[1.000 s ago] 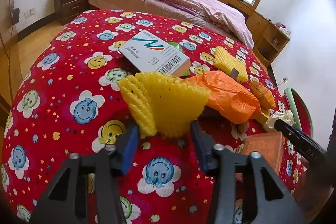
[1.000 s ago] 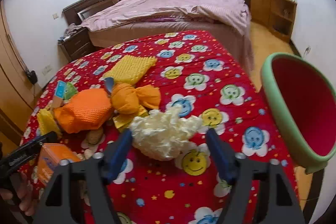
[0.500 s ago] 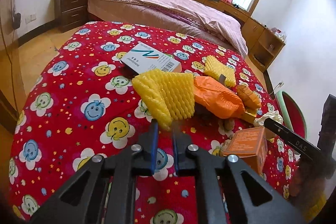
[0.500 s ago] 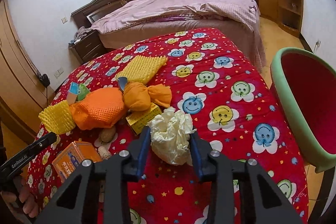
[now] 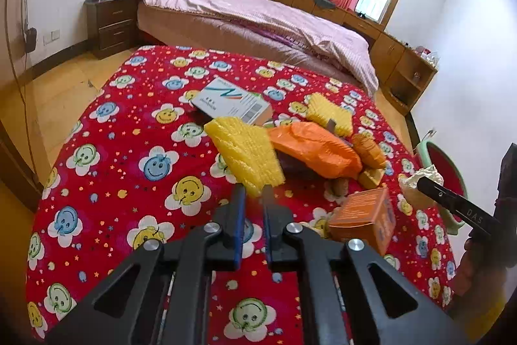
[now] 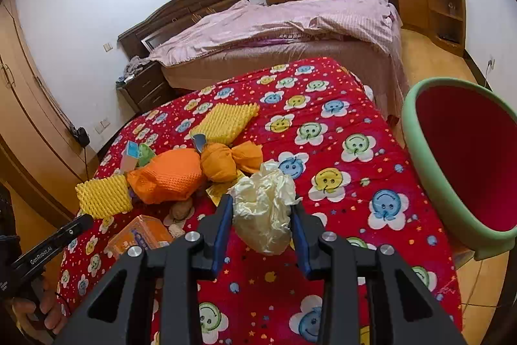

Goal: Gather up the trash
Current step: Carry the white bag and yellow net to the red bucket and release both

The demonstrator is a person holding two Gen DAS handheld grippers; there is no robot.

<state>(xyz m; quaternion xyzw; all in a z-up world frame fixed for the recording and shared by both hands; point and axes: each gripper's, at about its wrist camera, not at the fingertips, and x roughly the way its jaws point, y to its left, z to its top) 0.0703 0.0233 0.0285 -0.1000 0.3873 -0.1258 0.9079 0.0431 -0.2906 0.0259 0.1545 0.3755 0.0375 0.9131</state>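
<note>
Red smiley quilt (image 5: pixel 135 157), left claw (image 5: pixel 253 199) angled down pinching yellow foam net (image 5: pixel 248 154), right claw (image 6: pixel 261 209) pinching crumpled paper (image 6: pixel 263 206)

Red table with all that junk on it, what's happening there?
A person is clearing trash with a gripper in each hand. The left gripper is pinched shut on the corner of a yellow foam net. The right gripper is clamped on a crumpled paper wad. Orange bags, boxes and another foam net lie on the red cloth. A green bin waits beside the table.
</note>
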